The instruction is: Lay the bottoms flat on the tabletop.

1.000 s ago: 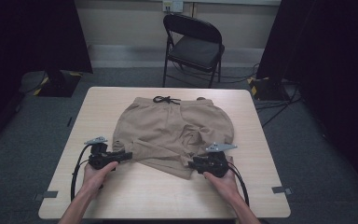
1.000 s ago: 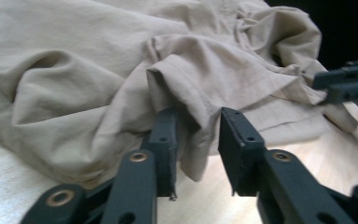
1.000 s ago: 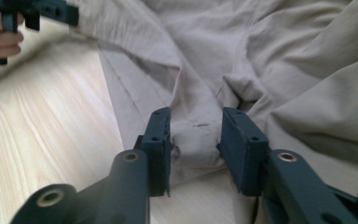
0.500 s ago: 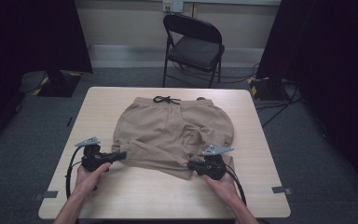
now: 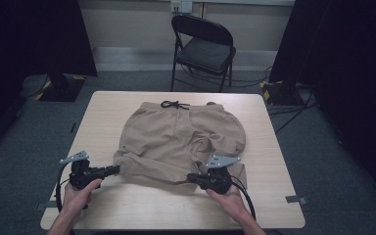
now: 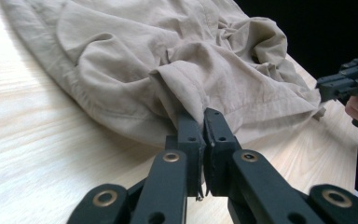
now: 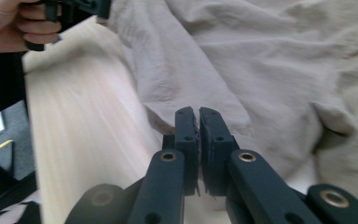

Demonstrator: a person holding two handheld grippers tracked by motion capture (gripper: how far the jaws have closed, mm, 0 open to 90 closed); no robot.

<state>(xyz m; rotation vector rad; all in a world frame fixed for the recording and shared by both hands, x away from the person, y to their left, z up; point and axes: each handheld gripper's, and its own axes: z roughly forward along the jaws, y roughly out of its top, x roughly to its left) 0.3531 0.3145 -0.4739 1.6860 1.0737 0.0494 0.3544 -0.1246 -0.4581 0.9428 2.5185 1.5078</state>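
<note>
Beige drawstring shorts [image 5: 176,137] lie flat on the wooden table [image 5: 127,210], waistband at the far side. My left gripper [image 5: 116,169] sits at the near-left hem, shut on a bunched fold of cloth [image 6: 186,88] that rises from between its jaws [image 6: 203,116]. My right gripper [image 5: 191,176] is at the near-right hem. Its jaws have just been closing and now stand shut [image 7: 198,114] on the edge of the shorts [image 7: 261,56]. The hem runs taut between the two grippers. A hand holds each gripper from the table's near edge.
A black folding chair [image 5: 203,49] stands behind the table's far edge. Dark curtains hang at both sides of the room. Bare tabletop shows left of the shorts [image 5: 93,127] and along the near edge.
Both grippers have closed on the shorts' near hem. The left hand has drawn its corner leftward and slightly toward the near edge, and the right has shifted a little nearer, stretching the hem.
</note>
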